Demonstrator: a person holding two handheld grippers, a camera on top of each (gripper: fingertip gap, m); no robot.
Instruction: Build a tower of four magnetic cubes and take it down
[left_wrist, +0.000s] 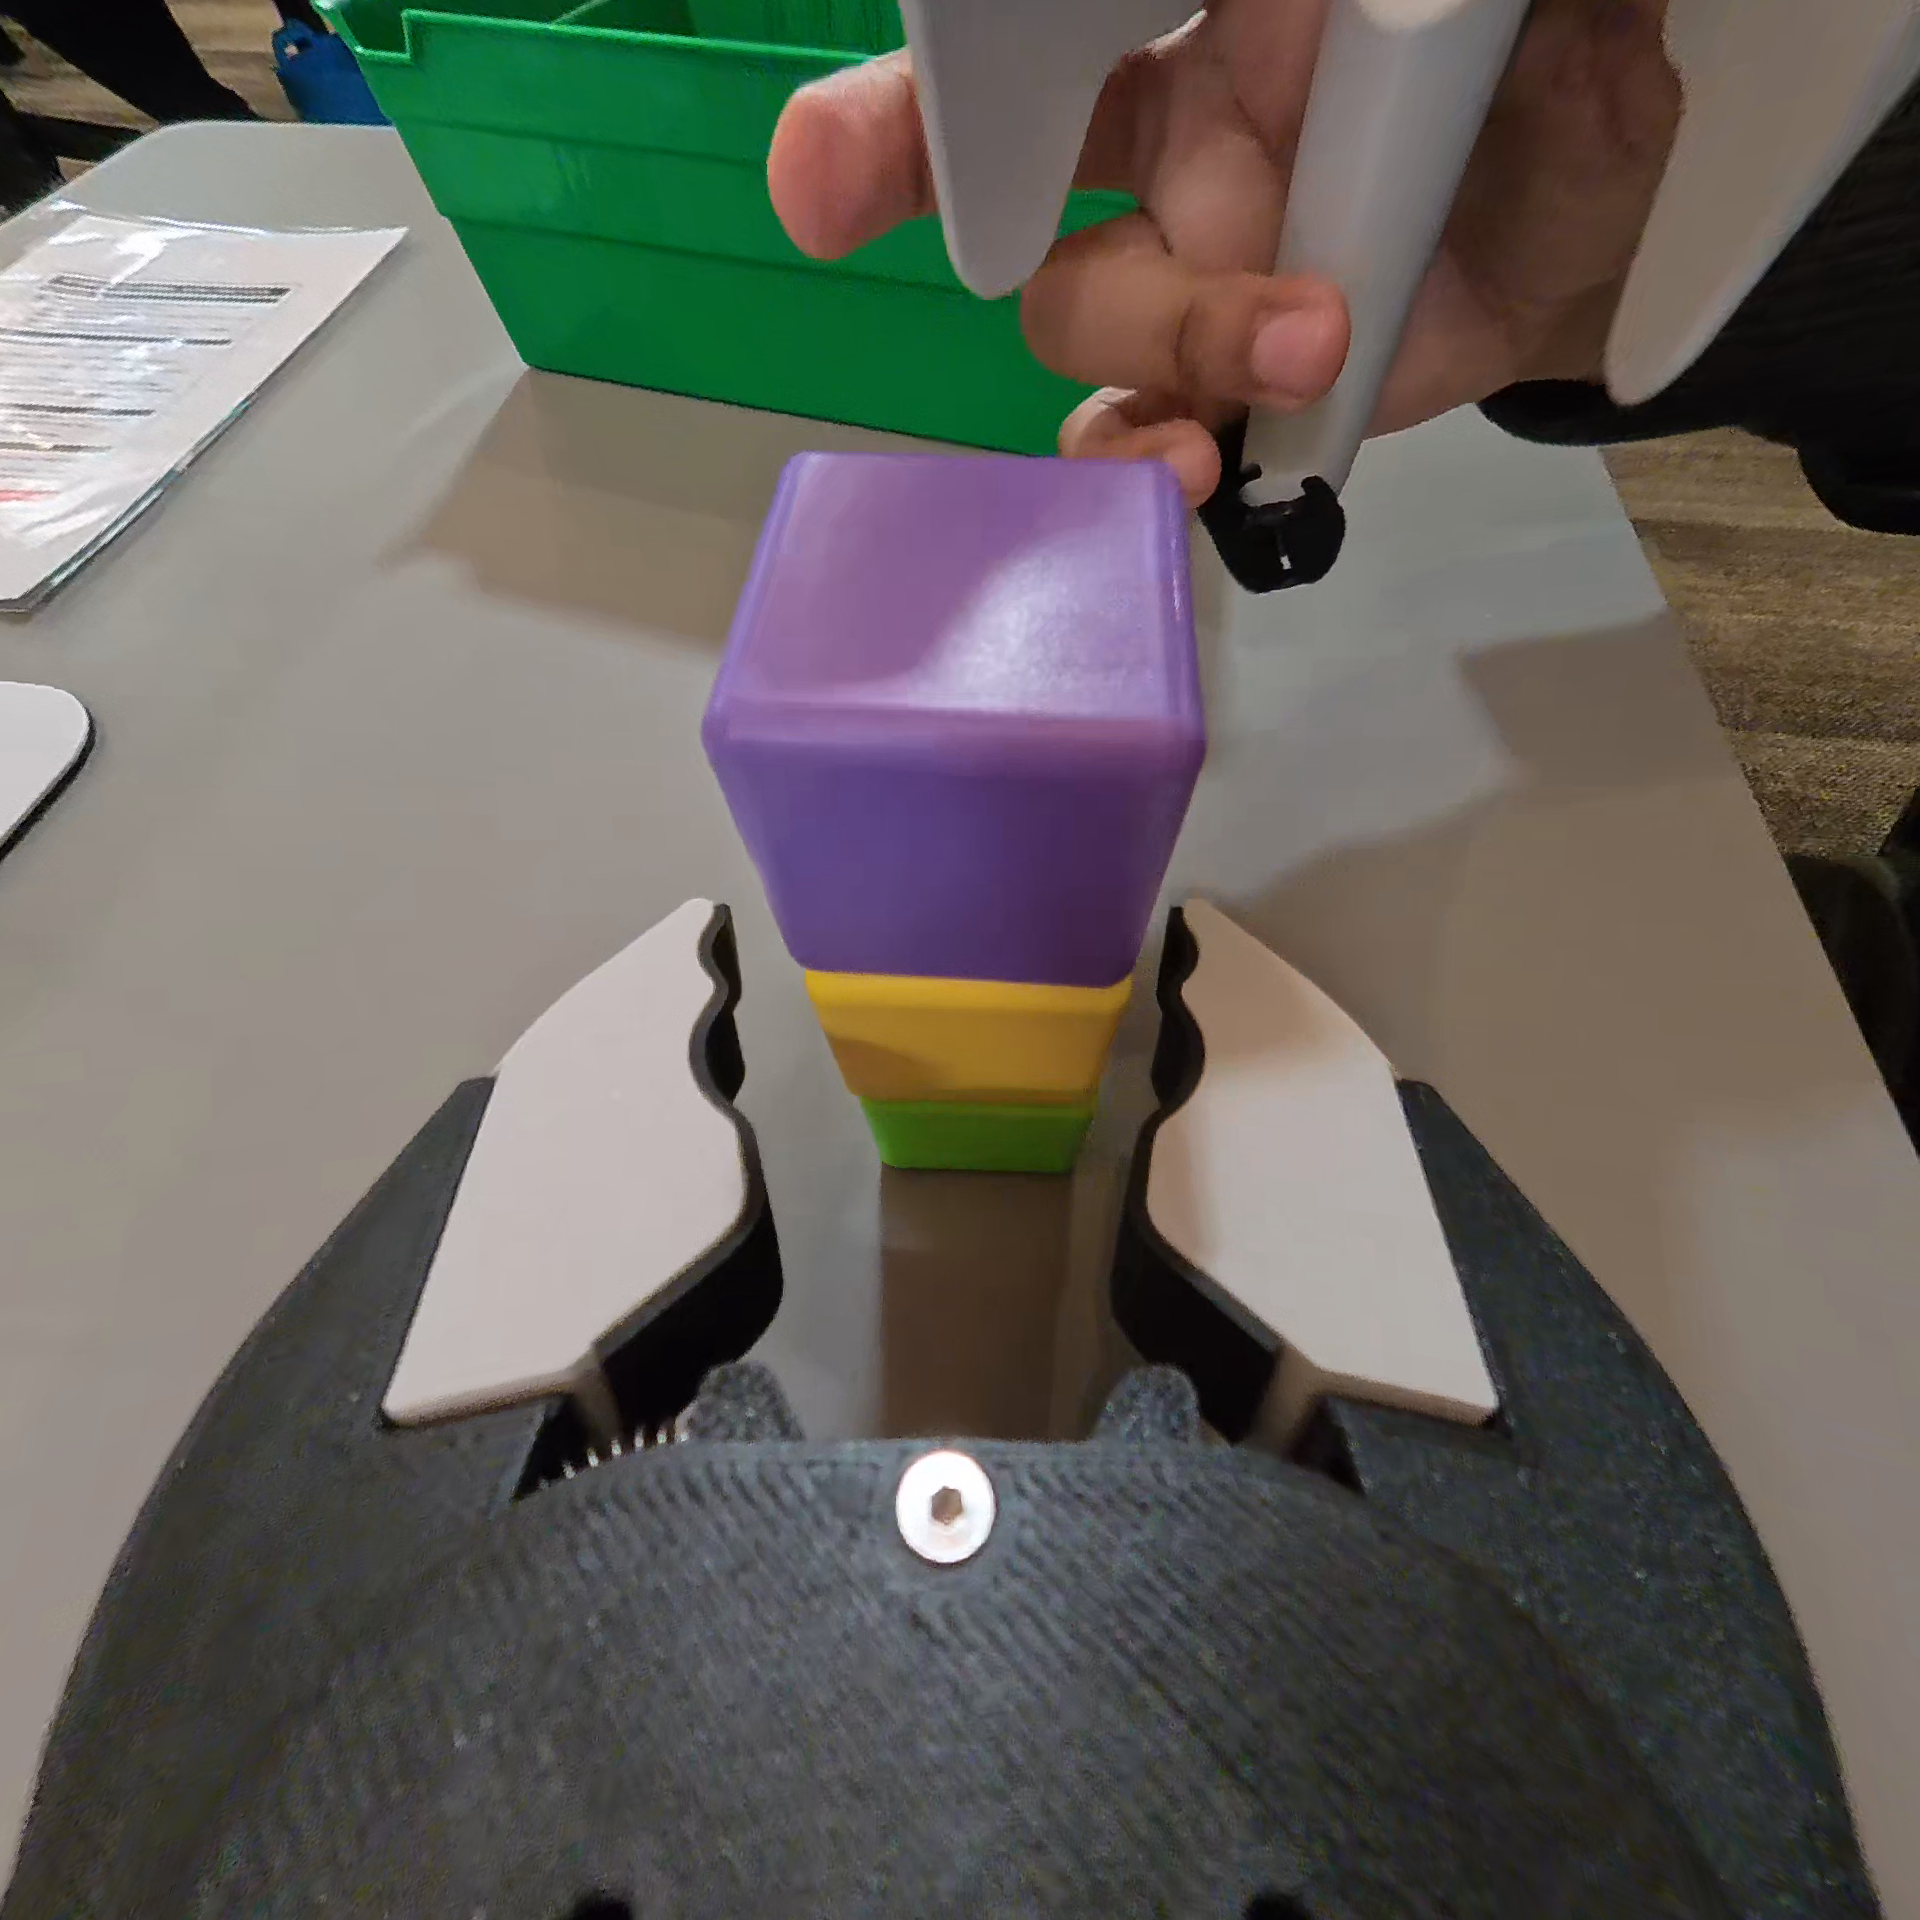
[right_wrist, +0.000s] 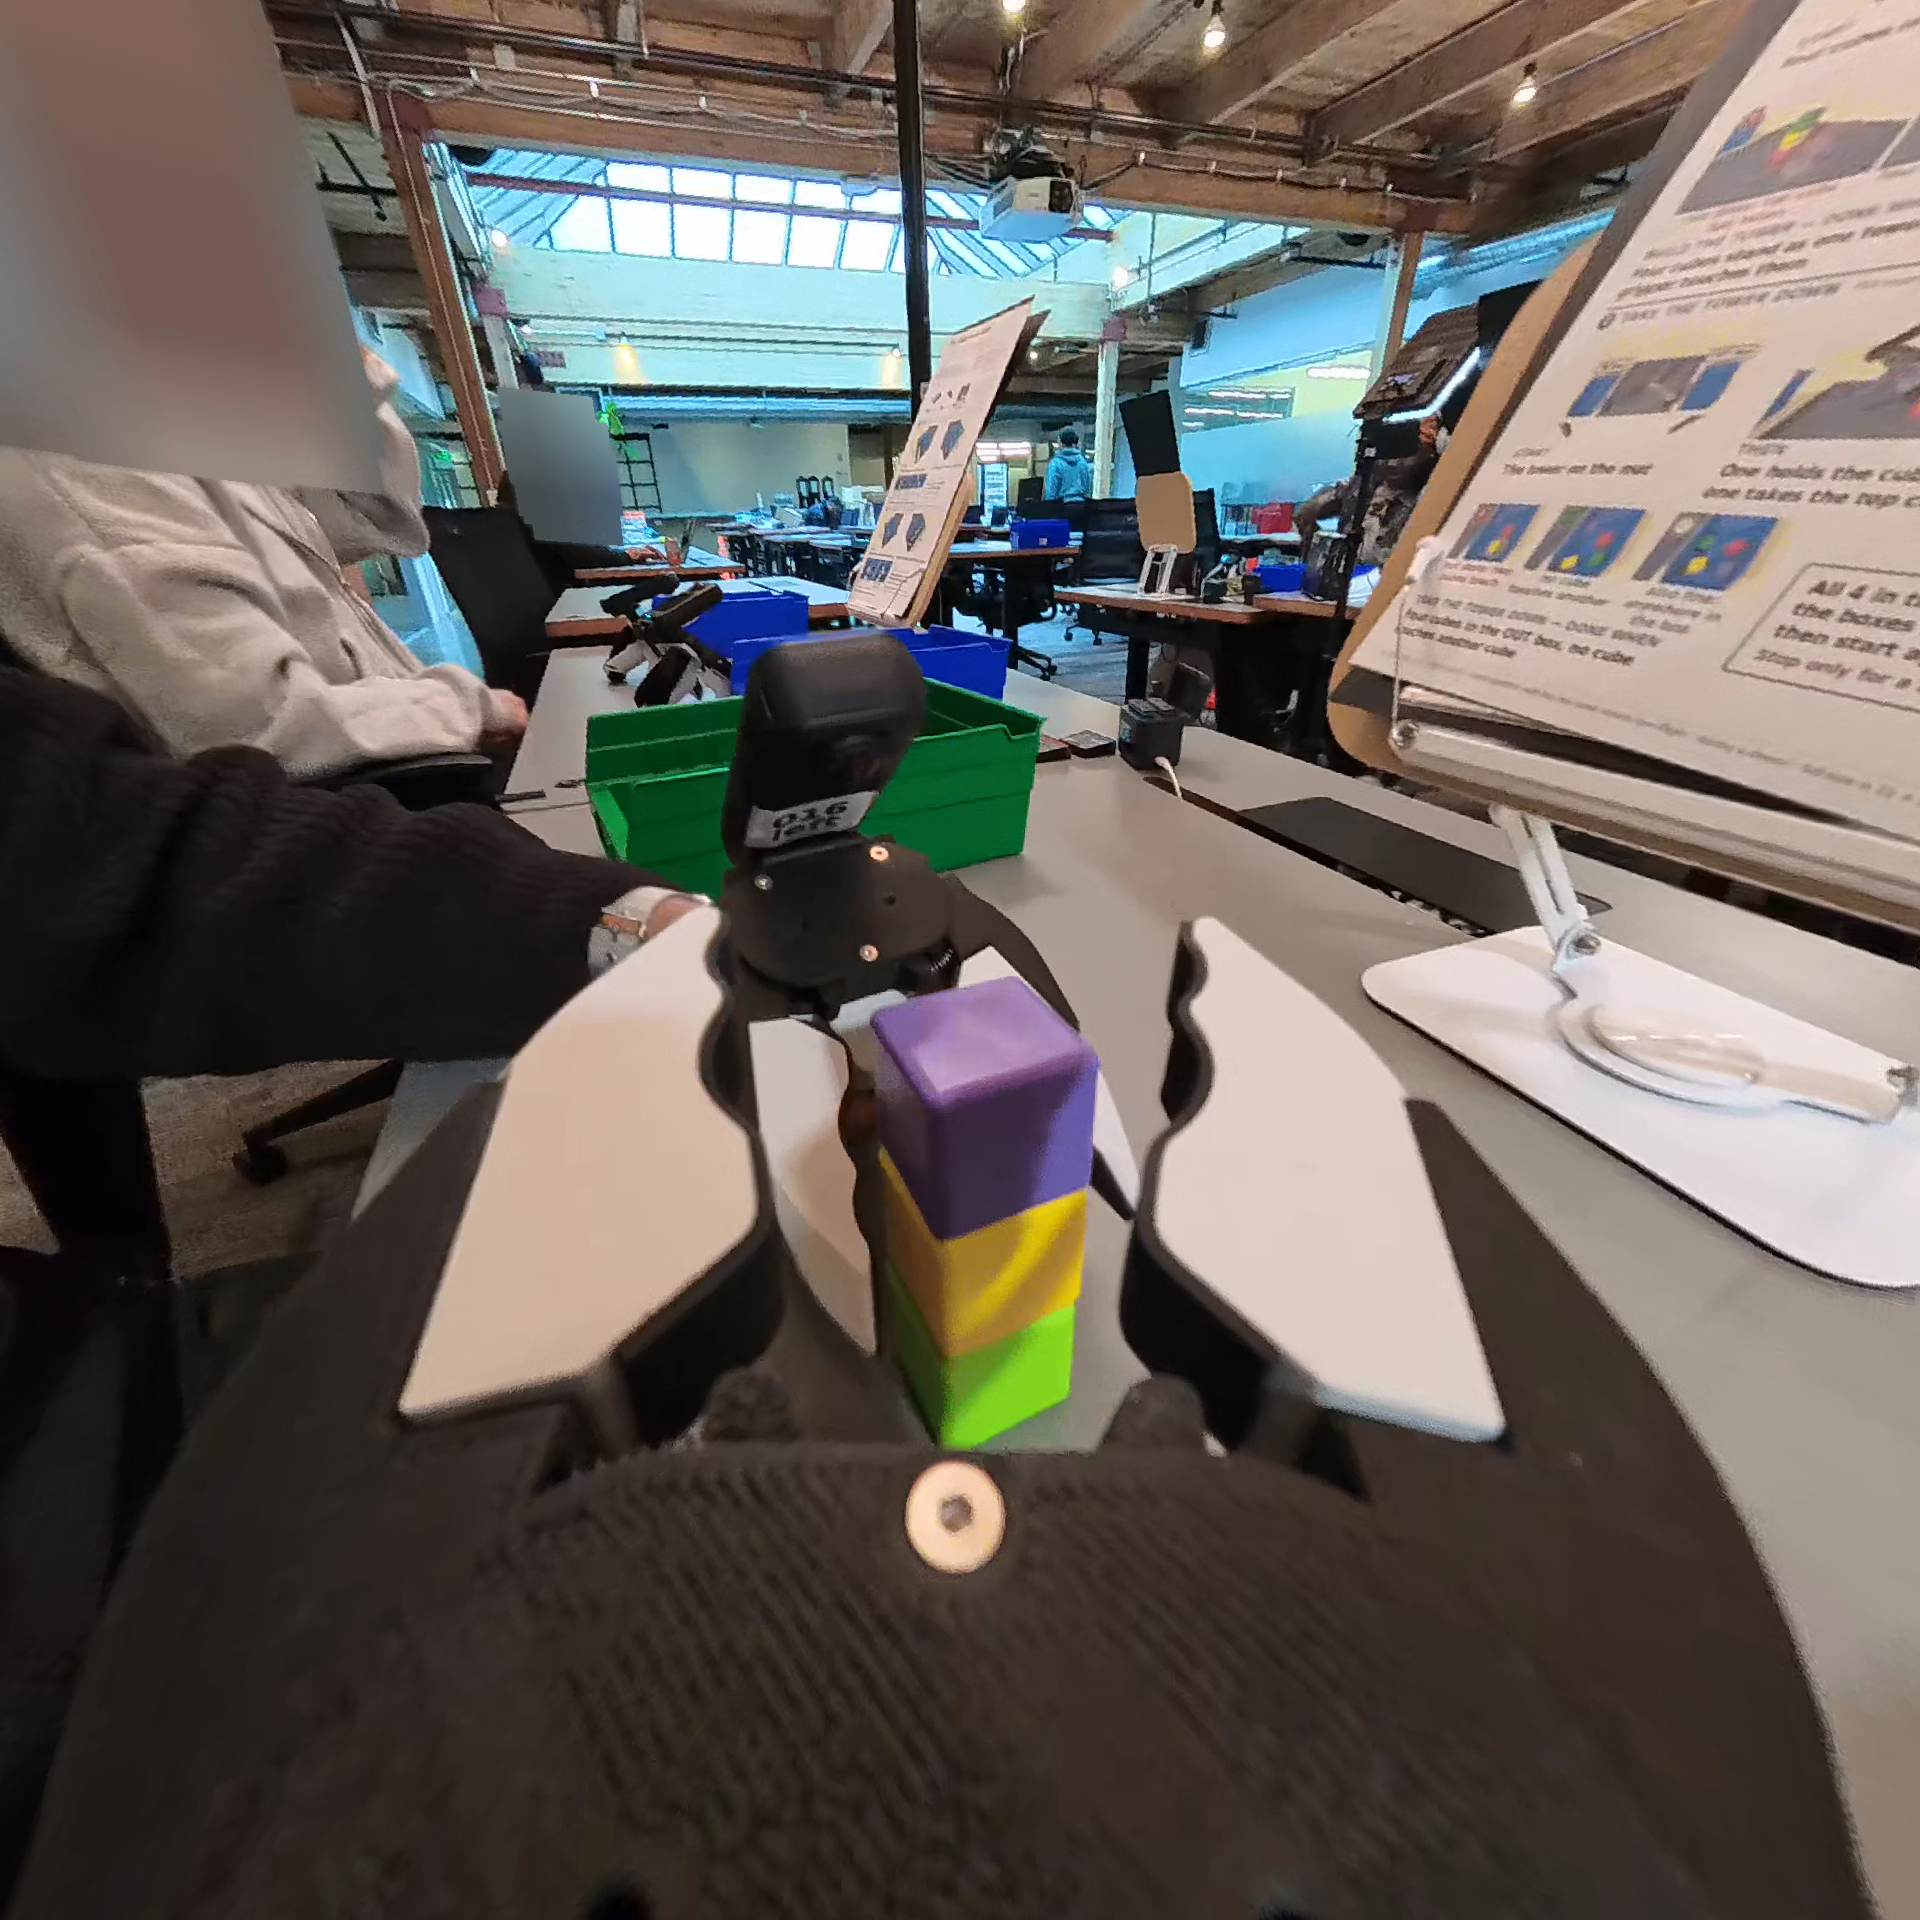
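Open-plan workshop, timber ceiling; grey table (left_wrist: 312, 831) bears green bin (left_wrist: 644, 260) at far edge, cube tower mid-table: purple cube (left_wrist: 956, 707) topmost. Left gripper (left_wrist: 951, 1039) and right gripper (right_wrist: 951, 1091) both spread, flanking tower, grasping nothing.

A grey table (right_wrist: 1299, 883) spreads ahead of the tool, with patterned carpet (left_wrist: 1766, 623) past its right edge. Beyond it stretches an open hall of desks (right_wrist: 1143, 603) under timber ceiling beams (right_wrist: 1143, 104), daylit by a skylight (right_wrist: 727, 218) high ahead.
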